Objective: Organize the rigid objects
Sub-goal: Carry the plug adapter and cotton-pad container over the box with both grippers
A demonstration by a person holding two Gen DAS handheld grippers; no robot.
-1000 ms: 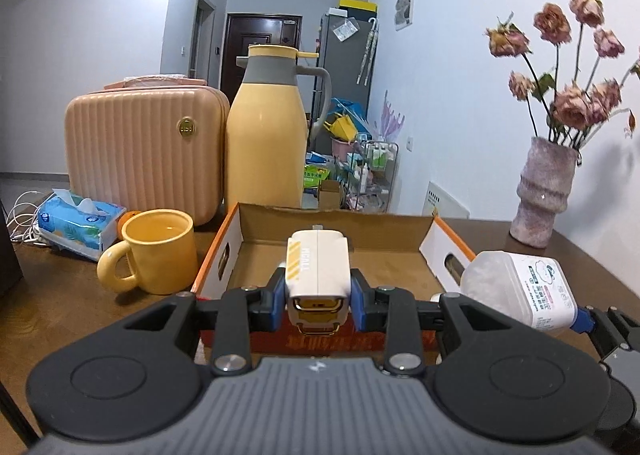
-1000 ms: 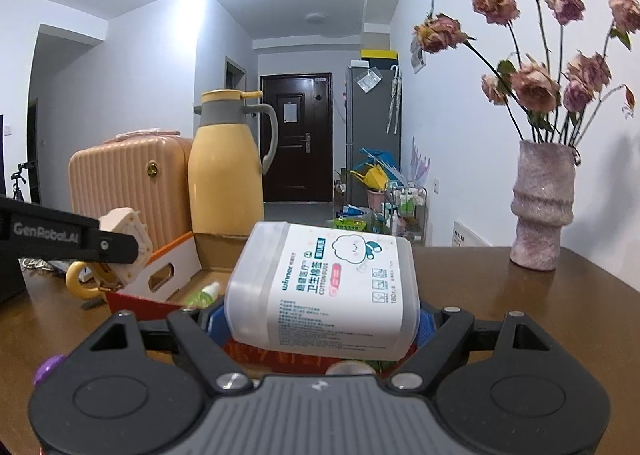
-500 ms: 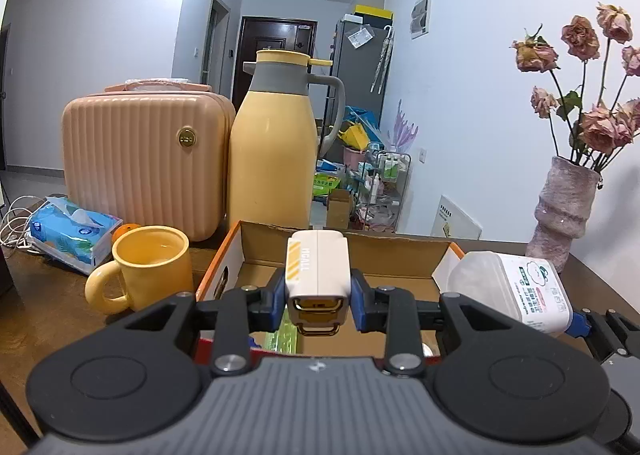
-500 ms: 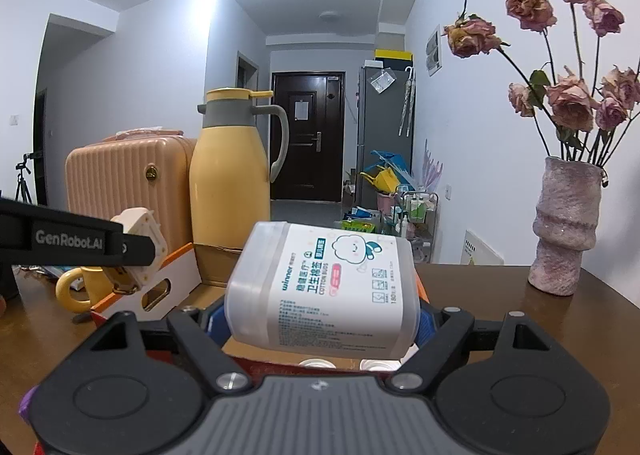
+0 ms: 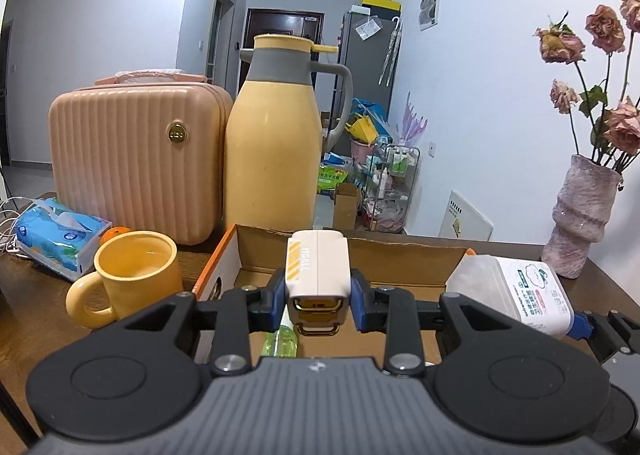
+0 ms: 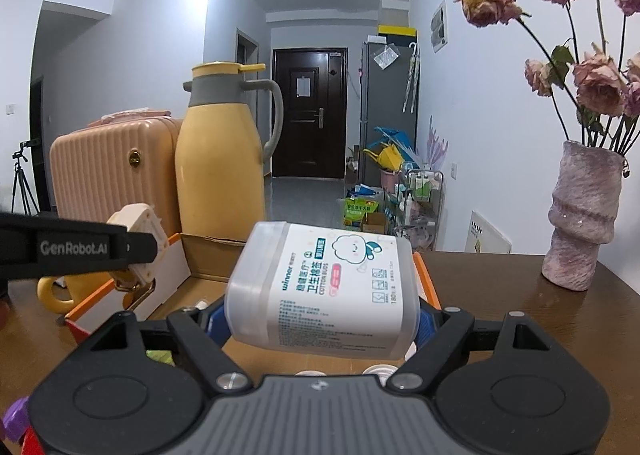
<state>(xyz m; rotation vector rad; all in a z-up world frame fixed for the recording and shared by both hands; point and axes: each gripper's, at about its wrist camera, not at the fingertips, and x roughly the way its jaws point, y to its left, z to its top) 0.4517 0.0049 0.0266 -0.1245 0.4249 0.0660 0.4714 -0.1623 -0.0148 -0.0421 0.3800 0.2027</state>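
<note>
Tabletop: cardboard box [image 5: 352, 255] now nearer; left gripper [image 5: 318, 301] clamps charger [image 5: 318, 267], right gripper [image 6: 320, 319] clamps swab tub [image 6: 324, 287], both poised above it.

We see a brown cardboard box [image 5: 400, 255] with a matt inside, on a dark wooden tabletop [image 6: 520, 295] with a soft sheen. The cotton bud tub [image 6: 332, 291] is frosted plastic with a glossy printed label. The charger [image 5: 318, 267] looks like smooth cream plastic. The mug [image 5: 132, 275] is glossy, the vase [image 6: 580, 223] rough and grainy, the suitcase [image 5: 132, 159] ribbed hard plastic.
</note>
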